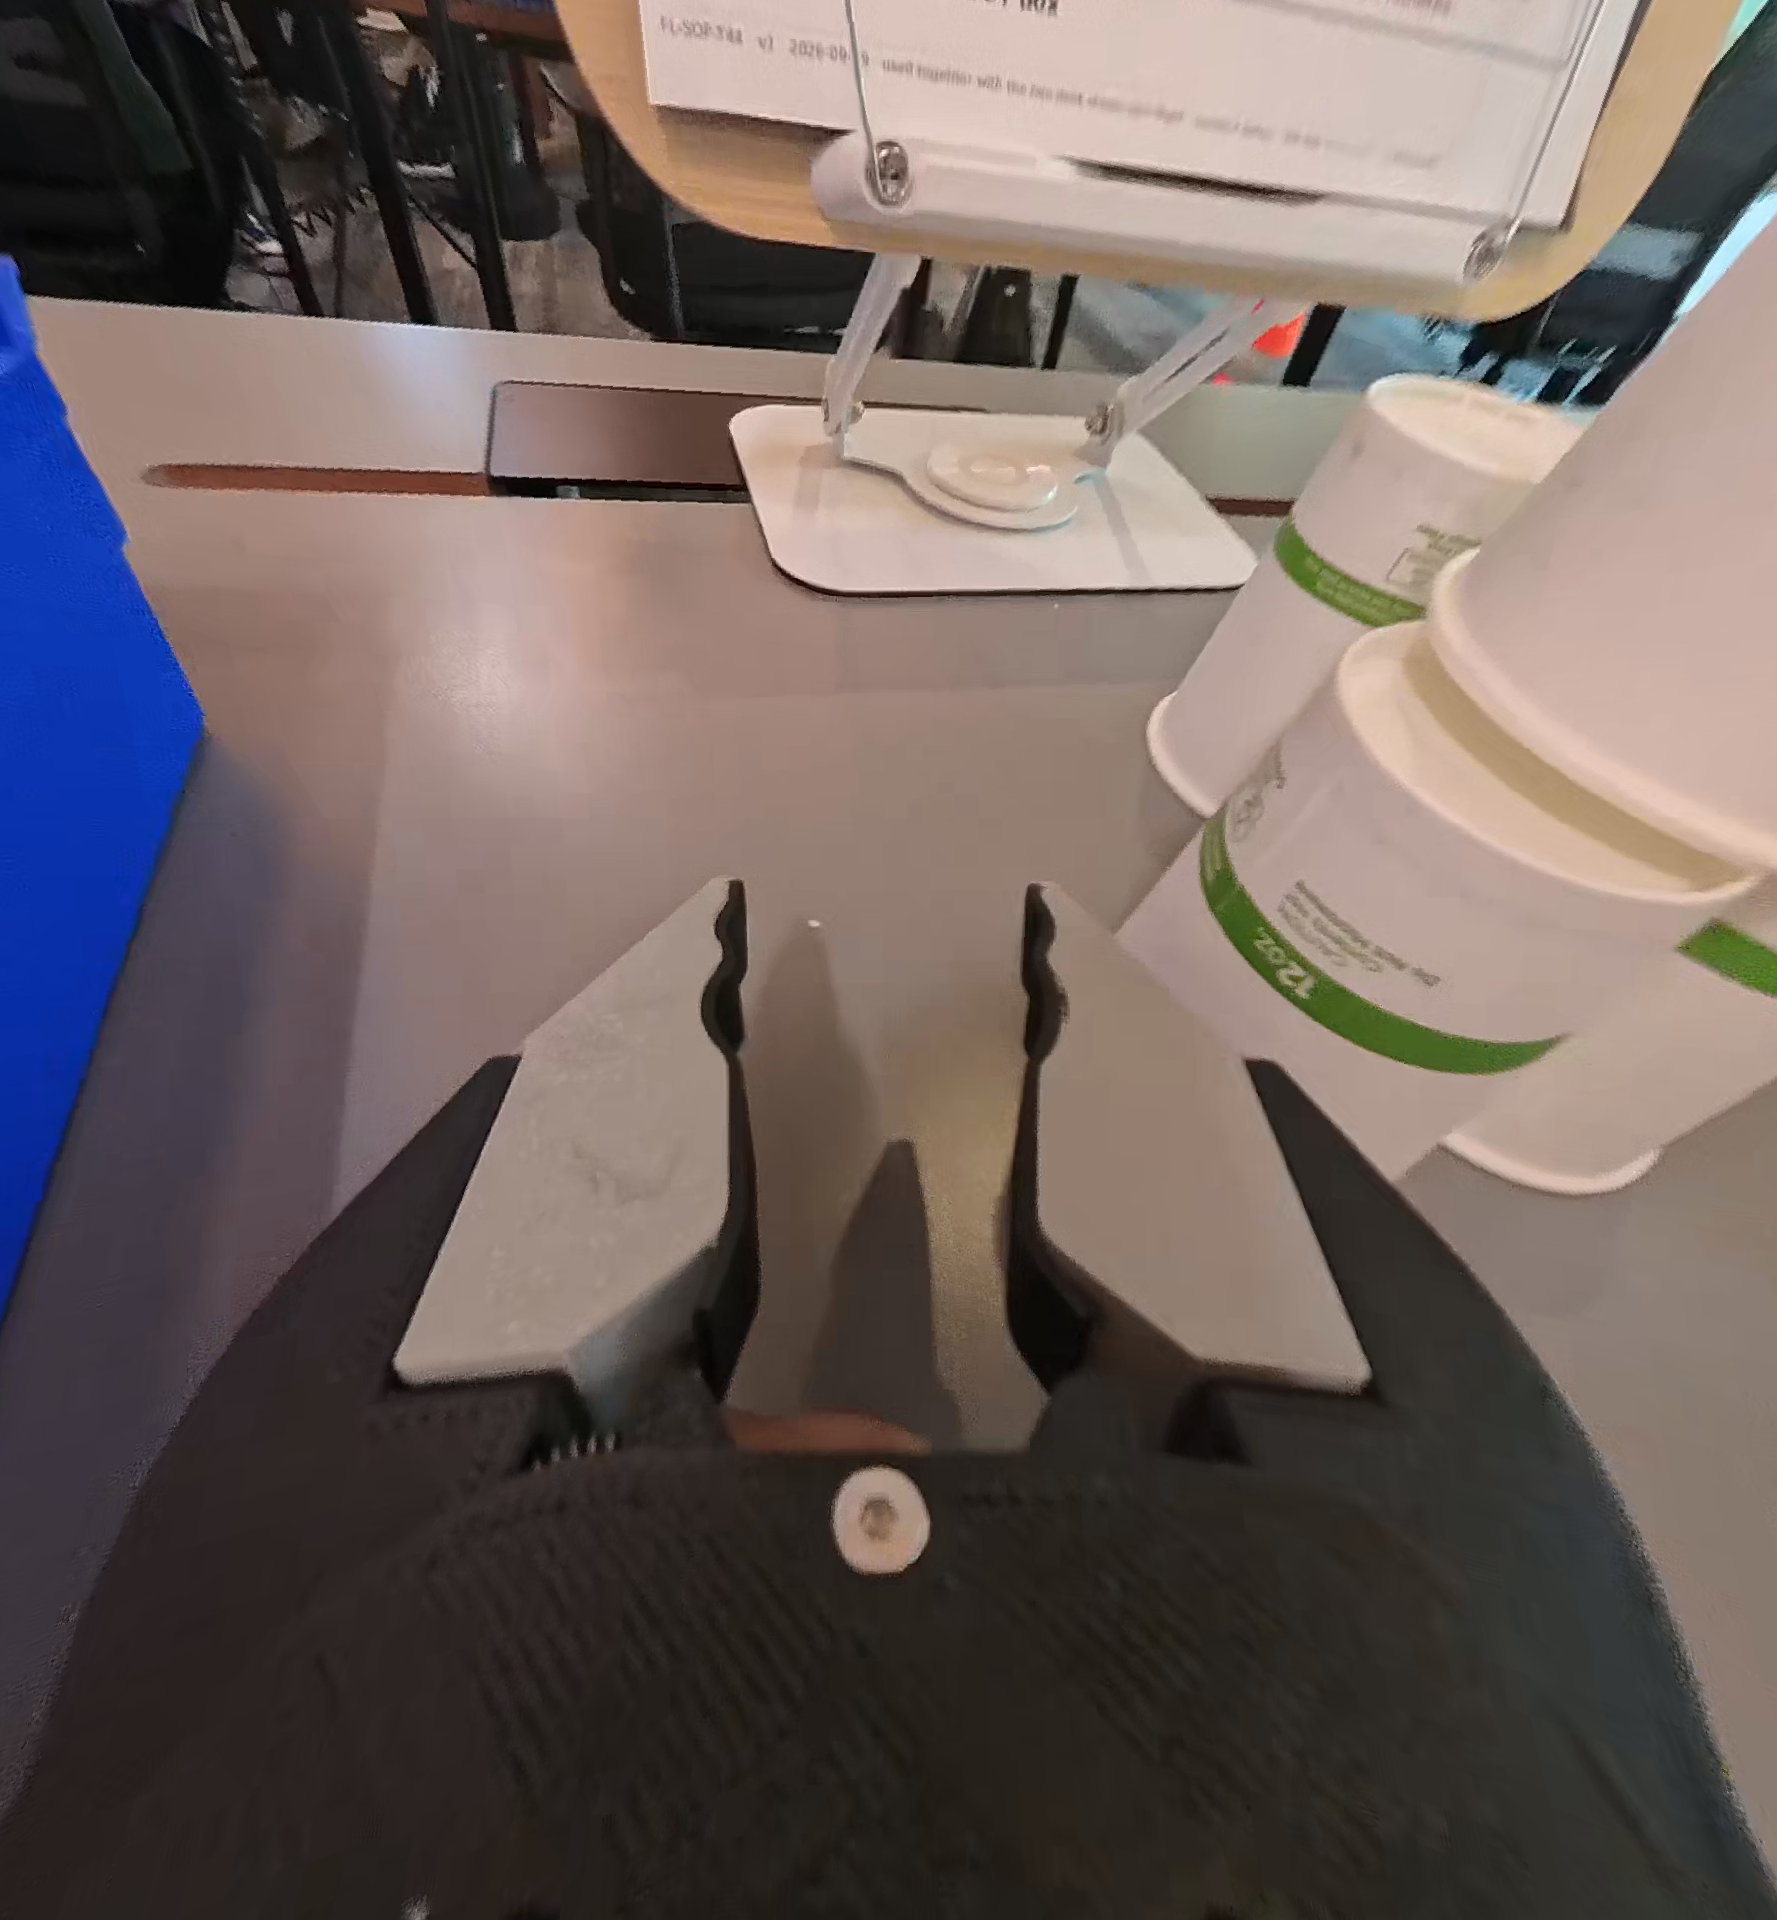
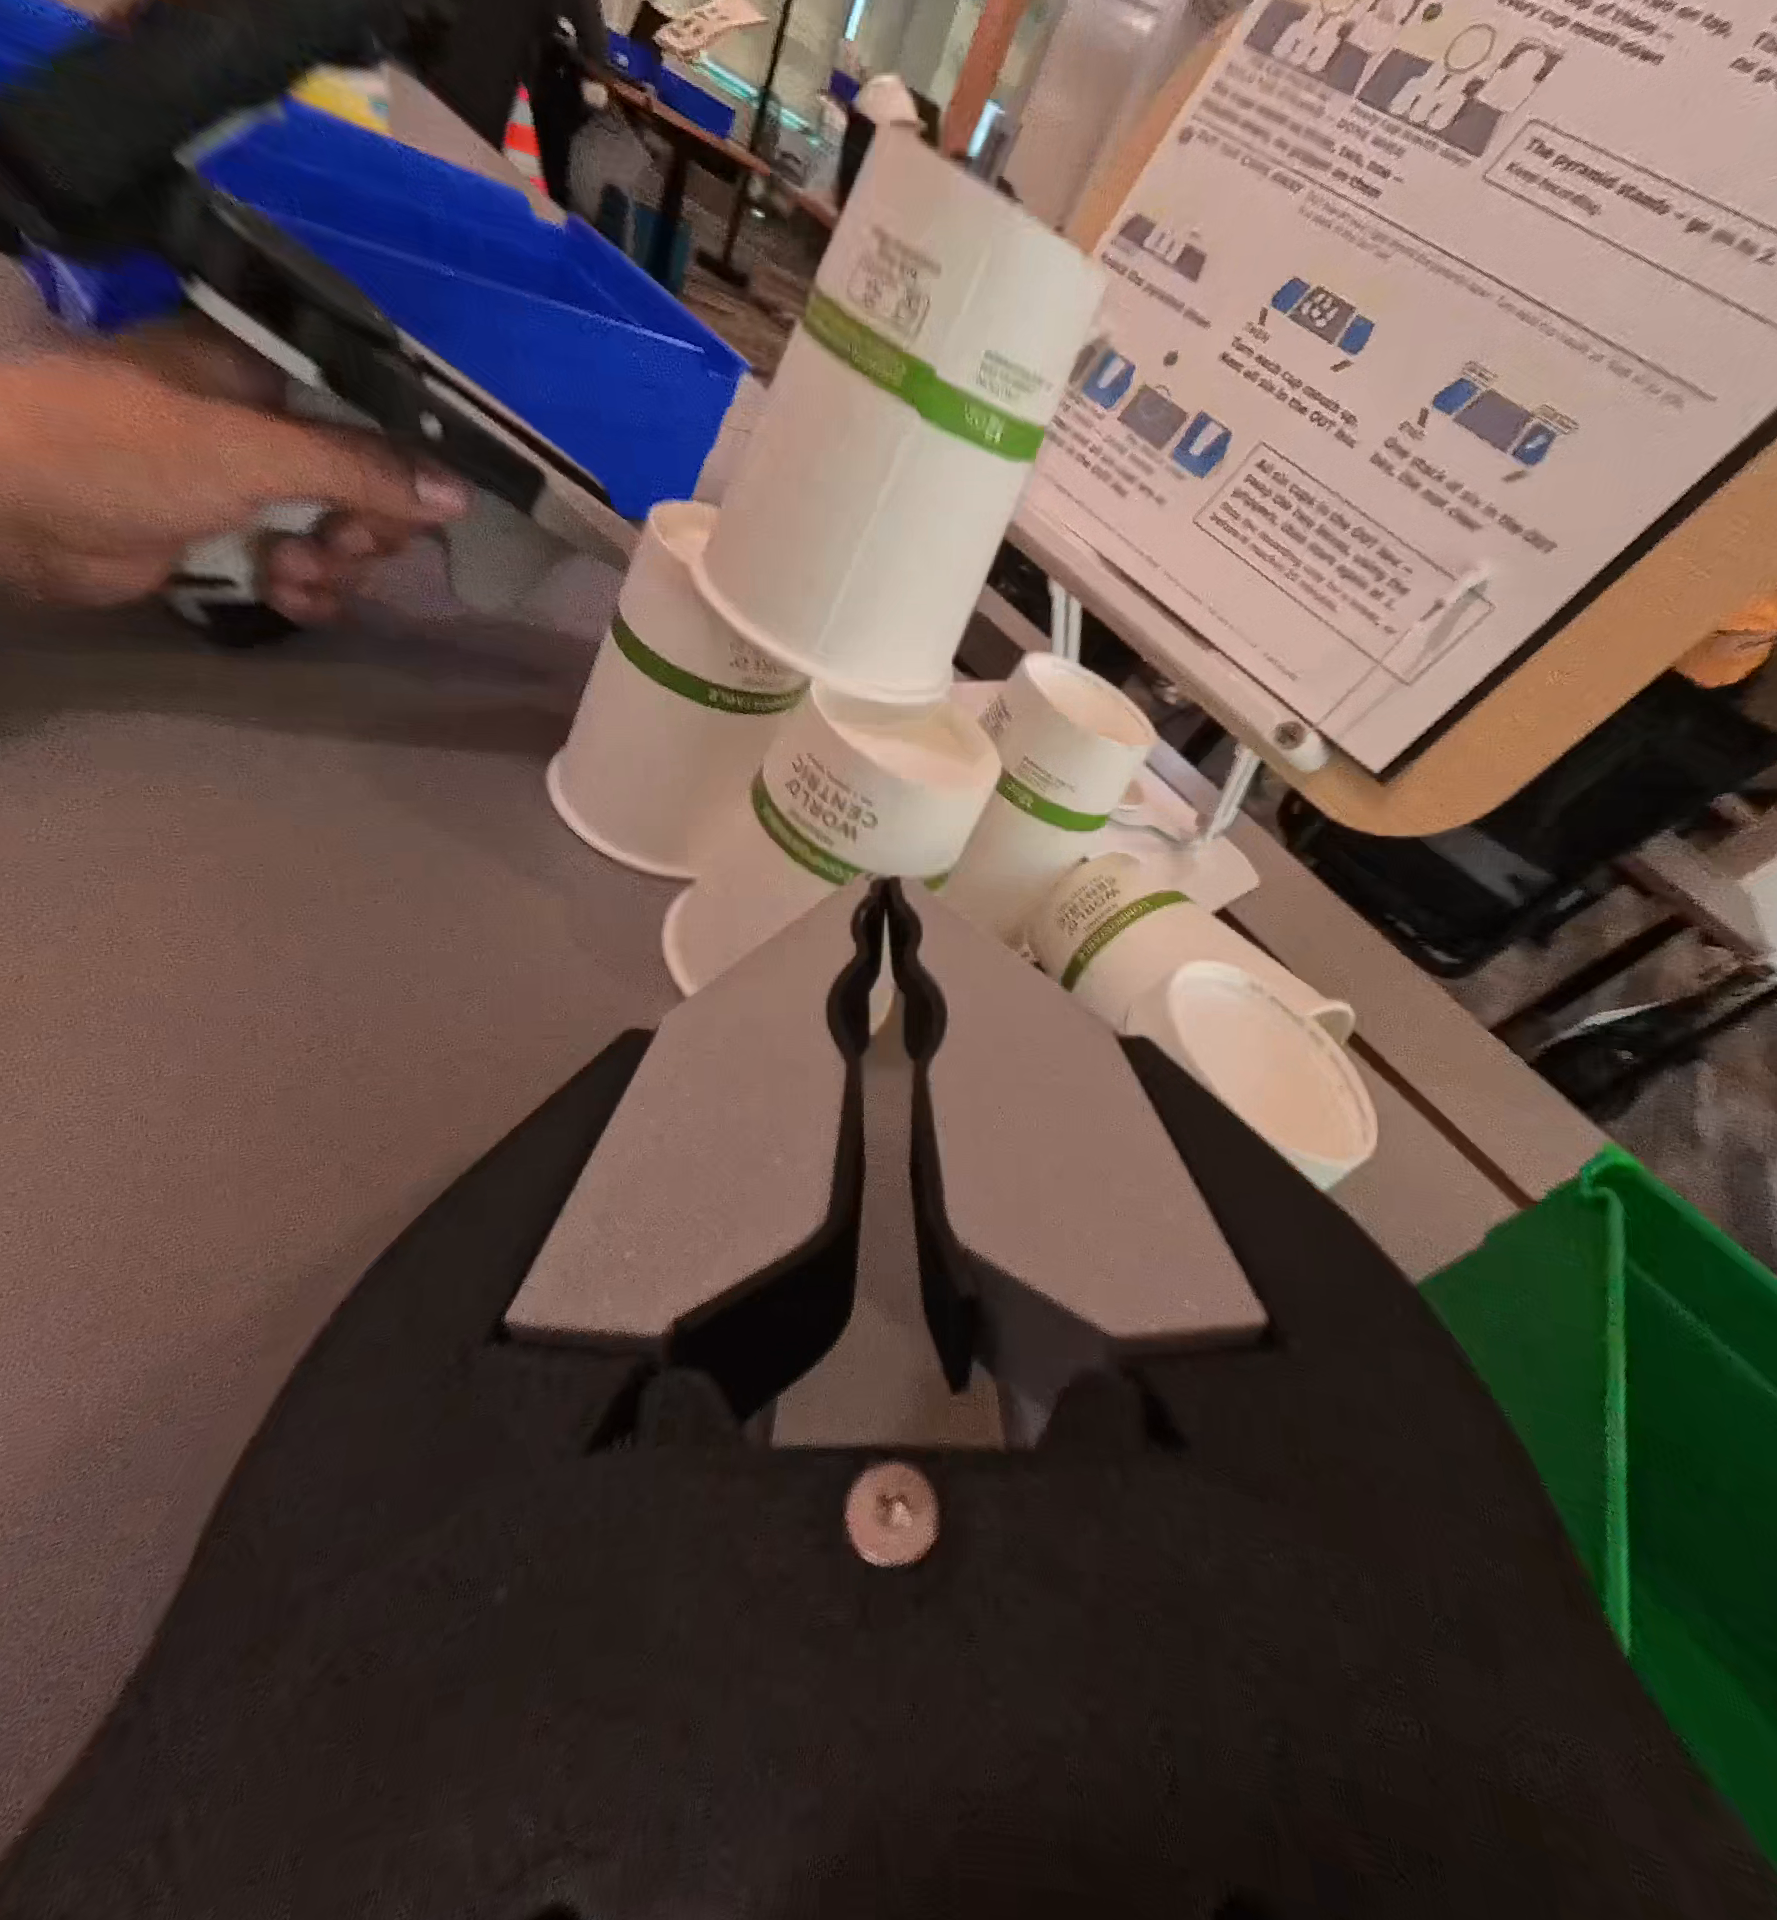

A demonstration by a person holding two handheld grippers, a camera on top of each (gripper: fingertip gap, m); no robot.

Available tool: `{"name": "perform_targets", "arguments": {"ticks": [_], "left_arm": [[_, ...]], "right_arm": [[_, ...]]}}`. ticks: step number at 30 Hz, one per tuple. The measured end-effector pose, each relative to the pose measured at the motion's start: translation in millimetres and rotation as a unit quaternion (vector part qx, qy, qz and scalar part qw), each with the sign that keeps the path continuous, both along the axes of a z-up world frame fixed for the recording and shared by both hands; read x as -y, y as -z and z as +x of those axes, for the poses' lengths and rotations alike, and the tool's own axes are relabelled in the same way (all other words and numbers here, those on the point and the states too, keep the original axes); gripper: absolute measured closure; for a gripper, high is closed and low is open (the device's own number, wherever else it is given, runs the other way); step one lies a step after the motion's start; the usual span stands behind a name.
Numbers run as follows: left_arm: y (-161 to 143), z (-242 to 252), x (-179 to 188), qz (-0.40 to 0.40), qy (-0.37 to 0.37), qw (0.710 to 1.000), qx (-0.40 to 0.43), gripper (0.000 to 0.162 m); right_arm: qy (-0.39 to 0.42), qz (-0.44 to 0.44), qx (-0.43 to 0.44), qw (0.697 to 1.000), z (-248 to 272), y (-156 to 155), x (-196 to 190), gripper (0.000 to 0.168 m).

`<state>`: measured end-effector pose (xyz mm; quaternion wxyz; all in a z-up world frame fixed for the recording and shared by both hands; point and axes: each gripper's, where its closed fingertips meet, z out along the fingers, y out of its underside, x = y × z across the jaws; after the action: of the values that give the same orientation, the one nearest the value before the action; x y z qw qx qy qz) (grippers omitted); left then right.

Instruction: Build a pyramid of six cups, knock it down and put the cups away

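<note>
Several white paper cups with green bands tumble on the grey table (image 2: 188, 935). In the right wrist view one cup (image 2: 894, 447) tilts in mid-air above another tipped cup (image 2: 873, 800). A base cup (image 2: 645, 727) stands mouth down, and one cup (image 2: 1227, 1018) lies on its side. My right gripper (image 2: 886, 904) is shut with nothing between its pads, its tips right at the tipped cup. My left gripper (image 1: 884, 935) is open and empty over bare table, left of the leaning cups (image 1: 1383, 862). It also shows blurred at the far left of the right wrist view (image 2: 364, 353).
A blue bin (image 1: 32, 727) stands at the left, also in the right wrist view (image 2: 510, 301). A green bin (image 2: 1694, 1455) is at the right front. An instruction board (image 2: 1466, 312) on a white stand (image 1: 998, 509) rises behind the cups. A person's hand (image 2: 136, 468) holds the left gripper. Left tips to right tips: about 25 cm.
</note>
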<state>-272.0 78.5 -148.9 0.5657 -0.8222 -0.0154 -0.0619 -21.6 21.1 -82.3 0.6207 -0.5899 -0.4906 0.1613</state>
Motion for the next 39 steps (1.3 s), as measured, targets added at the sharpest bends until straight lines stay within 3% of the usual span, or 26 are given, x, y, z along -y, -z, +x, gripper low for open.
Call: {"name": "perform_targets", "arguments": {"ticks": [2, 5, 9, 15, 17, 21, 24, 31, 35, 39], "left_arm": [[-2.7, 2.3, 6.7, 0.009, 0.01, 0.999, 0.033, 0.111], [-15.1, -10.2, 15.2, 0.025, -0.011, 0.999, 0.018, 0.113], [-86.1, -13.9, 18.8, 0.118, -0.026, 0.991, 0.051, 0.126], [-127.8, 8.1, -16.8, 0.052, 0.029, 0.998, 0.015, 0.124], [-127.0, 16.7, -30.9, 0.018, 0.055, 0.998, 0.027, 0.125], [-117.5, 88.2, -30.3, -0.051, 0.223, 0.968, 0.099, 0.132], [-100.7, 106.6, -31.2, -0.071, 0.229, 0.97, 0.044, 0.138], [-85.7, 156.3, -14.3, -0.082, 0.297, 0.949, 0.059, 0.135], [-75.6, 161.5, -15.0, -0.076, 0.273, 0.959, 0.013, 0.134], [-65.6, 181.6, -2.2, -0.076, 0.303, 0.95, 0.015, 0.133]], "right_arm": [[0.024, 0.039, 0.041, 0.998, 10.0, 26.1, -3.8, 0.168], [0.01, 0.062, 0.031, 0.998, 14.4, 20.3, 6.5, 0.168], [0.008, 0.034, 0.039, 0.999, 16.0, 32.7, 3.3, 0.168], [0.001, -0.029, -0.019, 0.999, 23.5, 25.8, -2.7, 0.168], [0.004, -0.042, -0.031, 0.999, 26.7, 24.0, -5.5, 0.168], [-0.007, -0.066, -0.044, 0.997, 26.4, 24.2, -5.0, 0.168], [-0.027, -0.075, -0.042, 0.996, 20.7, 26.3, 0.9, 0.168], [-0.042, -0.077, -0.021, 0.996, 12.7, 33.9, 7.1, 0.168], [-0.087, -0.102, 0.0, 0.991, 0.6, 46.2, 22.1, 0.168], [-0.087, -0.087, 0.035, 0.992, -6.5, 57.9, 25.5, 0.168]]}}
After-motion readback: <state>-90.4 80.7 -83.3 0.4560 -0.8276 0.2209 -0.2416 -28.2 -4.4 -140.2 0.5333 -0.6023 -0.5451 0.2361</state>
